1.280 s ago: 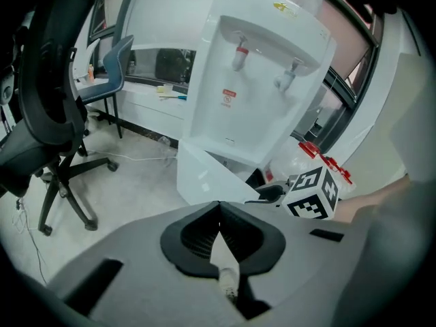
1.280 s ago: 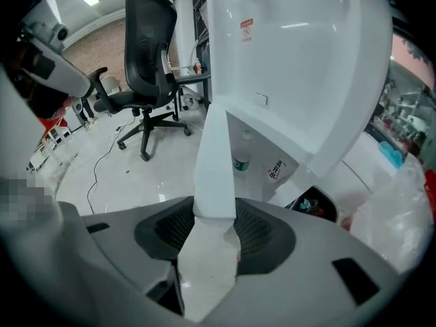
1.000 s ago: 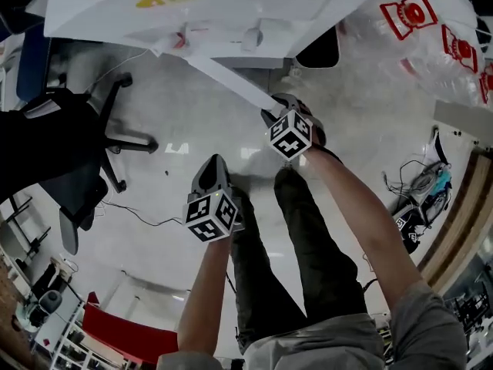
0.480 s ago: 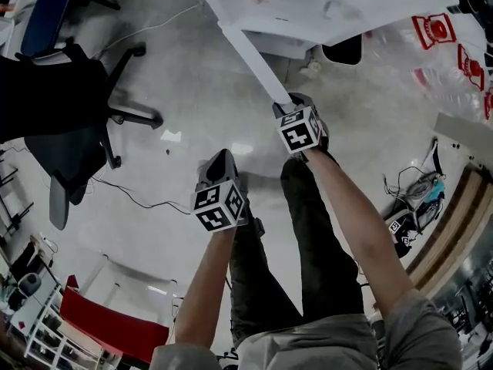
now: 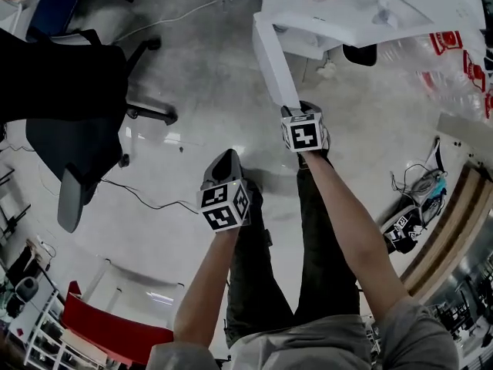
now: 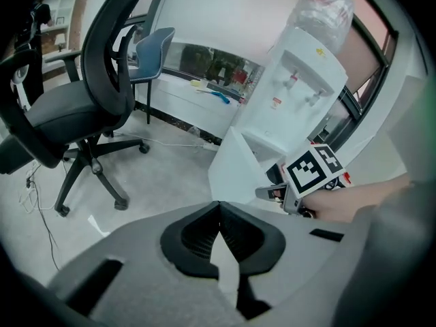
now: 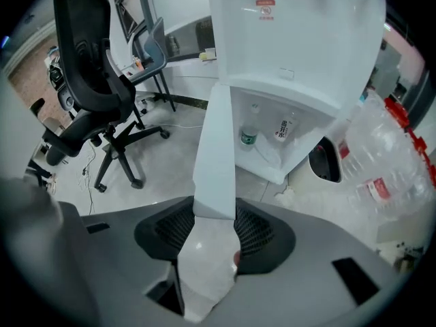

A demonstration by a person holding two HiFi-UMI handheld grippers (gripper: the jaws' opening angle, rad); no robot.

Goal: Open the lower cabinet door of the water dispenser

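At edge of cabinet door (image 5: 271,56), right gripper (image 7: 214,215) clamped on, arm outstretched; left gripper (image 6: 219,210) closed, empty.

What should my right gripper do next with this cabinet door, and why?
Probably open the fingers of the right gripper and let go. It clamps the free edge of the cabinet door, and the door already stands swung wide from the water dispenser, with the bottles inside in plain view.

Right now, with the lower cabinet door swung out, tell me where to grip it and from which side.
Grip the cabinet door at its free edge, coming end-on from the side away from the hinge: it is a thin flat panel, so jaws straddle its thickness. The right gripper clamps there.
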